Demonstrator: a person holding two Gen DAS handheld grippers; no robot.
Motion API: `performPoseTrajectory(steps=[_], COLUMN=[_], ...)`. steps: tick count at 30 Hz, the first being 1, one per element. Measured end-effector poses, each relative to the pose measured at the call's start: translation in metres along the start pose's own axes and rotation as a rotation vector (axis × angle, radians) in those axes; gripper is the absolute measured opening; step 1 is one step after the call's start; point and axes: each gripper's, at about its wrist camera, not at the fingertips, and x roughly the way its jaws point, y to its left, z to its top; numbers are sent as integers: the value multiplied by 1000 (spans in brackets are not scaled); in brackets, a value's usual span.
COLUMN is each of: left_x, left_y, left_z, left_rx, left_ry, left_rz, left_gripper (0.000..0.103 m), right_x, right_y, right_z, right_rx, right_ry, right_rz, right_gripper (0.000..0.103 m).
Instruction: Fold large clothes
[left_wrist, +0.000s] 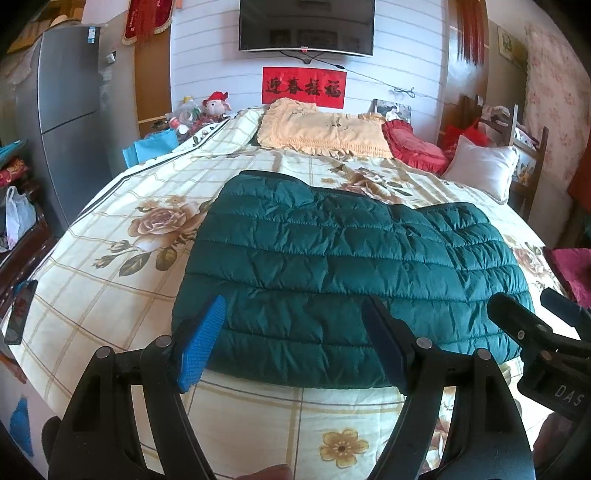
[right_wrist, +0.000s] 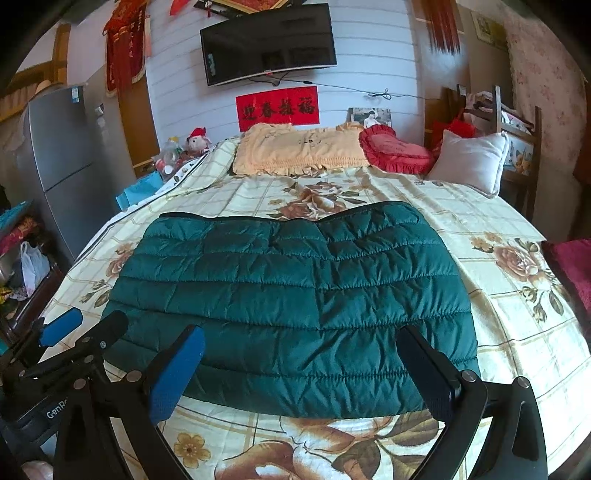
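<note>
Now: folded jacket (left_wrist: 347, 266) on bed (left_wrist: 110, 295).
Left gripper (left_wrist: 295, 343) and right gripper (right_wrist: 299, 373) hover at its near edge, fingers spread, empty.

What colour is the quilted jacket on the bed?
Dark teal green jacket; the right wrist view shows it best.

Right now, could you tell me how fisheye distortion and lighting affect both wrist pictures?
Left wrist view: the floral checked bedsheet bulges into a dome, corners go black, the green quilted puffer jacket stays sharp. Right wrist view: same bulge, the black wall-mounted television bows and tilts; daylight is even, without glare.
</note>
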Motion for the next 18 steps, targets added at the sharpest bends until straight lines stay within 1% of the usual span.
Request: performPoseTrajectory(steps=[18], left_x=[5], left_y=[0], left_z=[-2], left_rx=[9], left_ry=[9], left_rz=[-6], left_gripper=[77], right_x=[5], right_y=[-1], right_z=[-4], right_rx=[14], right_ry=[11], right_rz=[8], right_gripper=[103])
